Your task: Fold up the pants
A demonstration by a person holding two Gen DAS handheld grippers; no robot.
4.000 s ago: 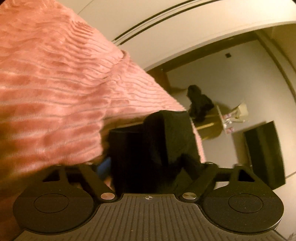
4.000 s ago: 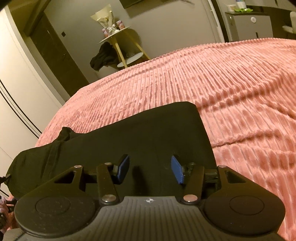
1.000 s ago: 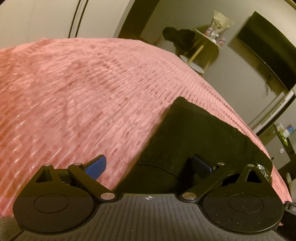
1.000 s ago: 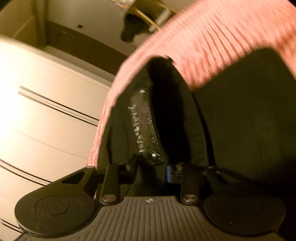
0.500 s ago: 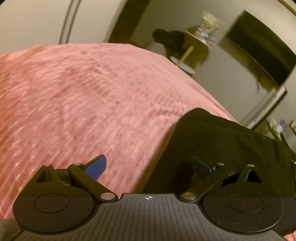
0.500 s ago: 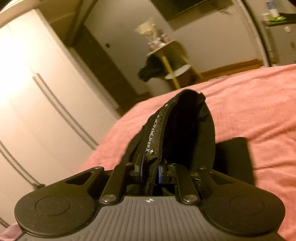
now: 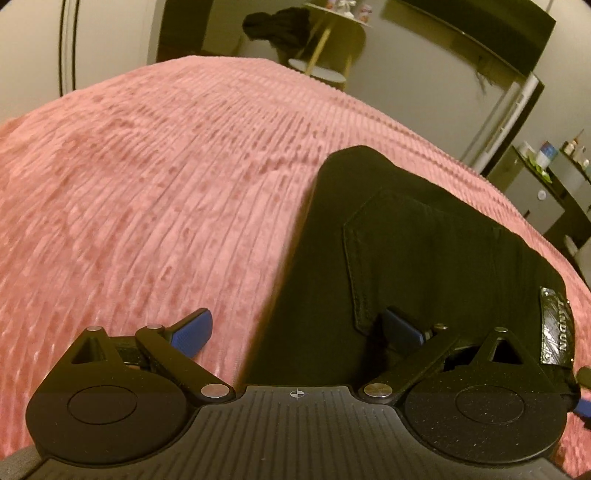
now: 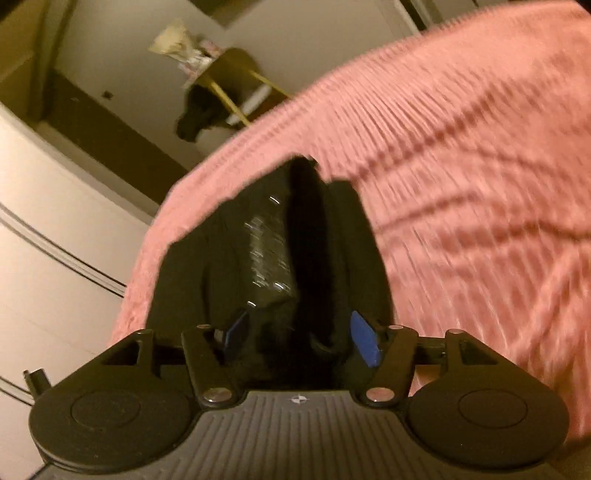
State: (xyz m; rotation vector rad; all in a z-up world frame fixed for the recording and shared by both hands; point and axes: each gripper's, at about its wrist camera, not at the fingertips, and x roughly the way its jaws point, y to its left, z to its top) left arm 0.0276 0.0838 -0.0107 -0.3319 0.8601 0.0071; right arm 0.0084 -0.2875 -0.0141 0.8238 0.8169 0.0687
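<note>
The black pants (image 7: 424,251) lie folded on the pink ribbed bedspread (image 7: 147,177), back pocket and a shiny waistband label (image 7: 557,325) facing up. My left gripper (image 7: 295,328) is open, its jaws wide over the pants' left edge, one blue pad on the bedspread and one on the fabric. In the right wrist view the pants (image 8: 295,251) bunch up between the blue pads of my right gripper (image 8: 299,336), which stands open around the fabric. The view is motion-blurred.
A small yellow-legged side table (image 7: 325,40) with dark clothing draped on it stands beyond the bed. A dark TV (image 7: 472,33) hangs on the wall. White wardrobe doors (image 8: 44,240) stand left of the bed. A cabinet with bottles (image 7: 554,162) is at the right.
My right gripper was shut on the pants' waistband half a second ago and has opened, letting it go. The left gripper stays open and has shifted closer over the laid-down pants.
</note>
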